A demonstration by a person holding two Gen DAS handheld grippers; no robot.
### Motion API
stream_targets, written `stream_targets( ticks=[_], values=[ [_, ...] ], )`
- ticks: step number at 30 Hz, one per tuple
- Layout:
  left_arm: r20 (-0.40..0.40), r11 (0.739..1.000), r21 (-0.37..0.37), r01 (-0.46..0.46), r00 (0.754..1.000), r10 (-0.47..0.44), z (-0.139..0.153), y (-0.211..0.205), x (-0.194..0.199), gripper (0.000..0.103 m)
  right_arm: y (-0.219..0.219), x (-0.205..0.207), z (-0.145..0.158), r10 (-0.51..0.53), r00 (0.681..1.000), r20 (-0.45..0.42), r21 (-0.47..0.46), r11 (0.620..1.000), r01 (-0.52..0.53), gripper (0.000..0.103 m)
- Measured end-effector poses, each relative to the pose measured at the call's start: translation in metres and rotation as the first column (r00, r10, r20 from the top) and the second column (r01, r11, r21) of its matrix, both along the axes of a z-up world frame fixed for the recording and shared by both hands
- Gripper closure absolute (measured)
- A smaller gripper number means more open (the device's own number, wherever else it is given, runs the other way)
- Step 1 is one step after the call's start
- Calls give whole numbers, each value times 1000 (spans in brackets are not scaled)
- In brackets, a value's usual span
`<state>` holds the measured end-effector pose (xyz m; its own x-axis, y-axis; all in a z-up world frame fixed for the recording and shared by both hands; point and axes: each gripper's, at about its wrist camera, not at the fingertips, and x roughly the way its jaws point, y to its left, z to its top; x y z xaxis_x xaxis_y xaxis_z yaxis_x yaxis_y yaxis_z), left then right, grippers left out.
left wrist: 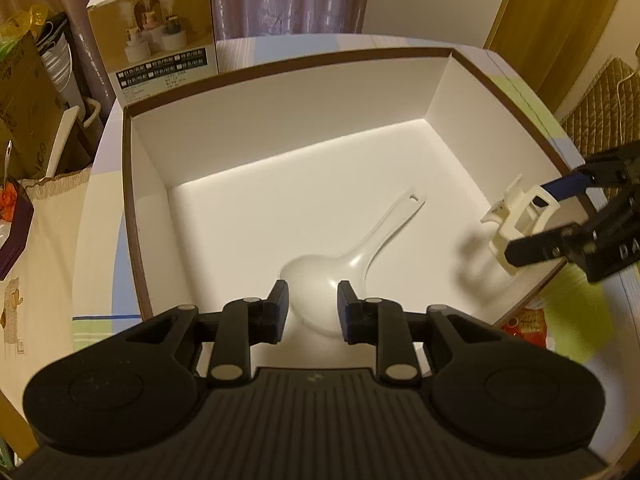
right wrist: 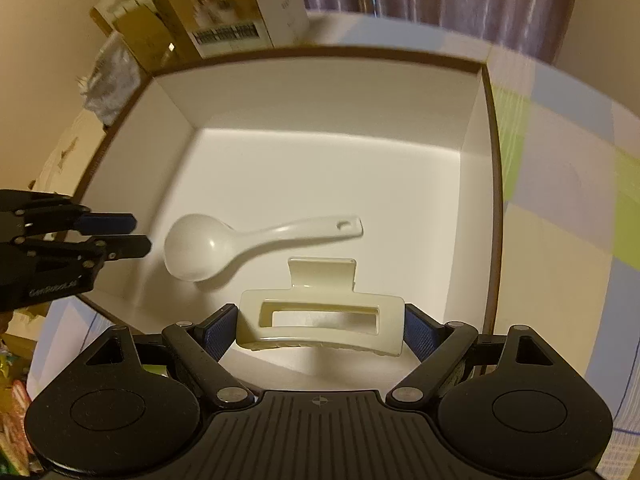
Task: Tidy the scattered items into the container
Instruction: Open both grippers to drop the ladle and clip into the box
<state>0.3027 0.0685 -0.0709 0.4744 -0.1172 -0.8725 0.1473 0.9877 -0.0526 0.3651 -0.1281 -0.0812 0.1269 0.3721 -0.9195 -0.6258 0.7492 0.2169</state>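
Note:
A large white box (left wrist: 280,120) with a brown rim stands open on the table. On its floor lies a white plastic spoon (left wrist: 360,248), bowl toward me and handle pointing away to the right. My left gripper (left wrist: 312,292) hangs just above the spoon's bowl, its jaws a little apart and clear of it. In the right wrist view the left gripper (right wrist: 140,234) sits just left of the spoon (right wrist: 200,246) without touching it. My right gripper (right wrist: 320,320) is shut on a cream hair claw clip (right wrist: 316,294), held above the box floor (right wrist: 320,160) near its right side; the left wrist view shows that clip (left wrist: 516,216) in the right gripper (left wrist: 536,220).
A printed product carton (left wrist: 156,40) stands right behind the box. Cardboard boxes and bags (left wrist: 24,100) crowd the left. A red packet (left wrist: 524,320) lies by the box's near right corner on the checked tablecloth (right wrist: 560,200). Curtains hang behind.

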Motion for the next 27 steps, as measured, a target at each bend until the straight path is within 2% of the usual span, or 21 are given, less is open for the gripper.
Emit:
stream_targets(
  ticks=[9, 10, 11, 13, 15, 17, 27],
  values=[
    [-36, 999, 41, 7, 999, -6, -4, 2, 5, 67, 18, 2, -8, 62, 996, -58, -100, 993, -68, 14],
    [-38, 999, 48, 7, 999, -5, -4, 2, 5, 66, 18, 1, -9, 63, 996, -63, -104, 992, -69, 4],
    [-41, 999, 54, 7, 999, -5, -4, 2, 4, 65, 19, 0, -10, 64, 996, -62, -109, 992, -70, 0],
    [-48, 998, 58, 8, 999, -5, -6, 3, 4, 61, 19, -1, -9, 75, 995, -58, -111, 990, -81, 0],
    [-54, 998, 63, 15, 998, -12, -6, 2, 4, 47, 19, -2, -8, 77, 994, -71, -112, 990, -84, 0],
    [-50, 997, 71, 28, 998, -25, -5, -1, 3, 40, 18, -1, -8, 70, 994, -82, -118, 990, -79, 0],
    [-43, 995, 96, 37, 999, -33, 0, -7, 2, 30, 21, -8, 4, 58, 996, -67, -93, 994, -64, 0]
  ],
)
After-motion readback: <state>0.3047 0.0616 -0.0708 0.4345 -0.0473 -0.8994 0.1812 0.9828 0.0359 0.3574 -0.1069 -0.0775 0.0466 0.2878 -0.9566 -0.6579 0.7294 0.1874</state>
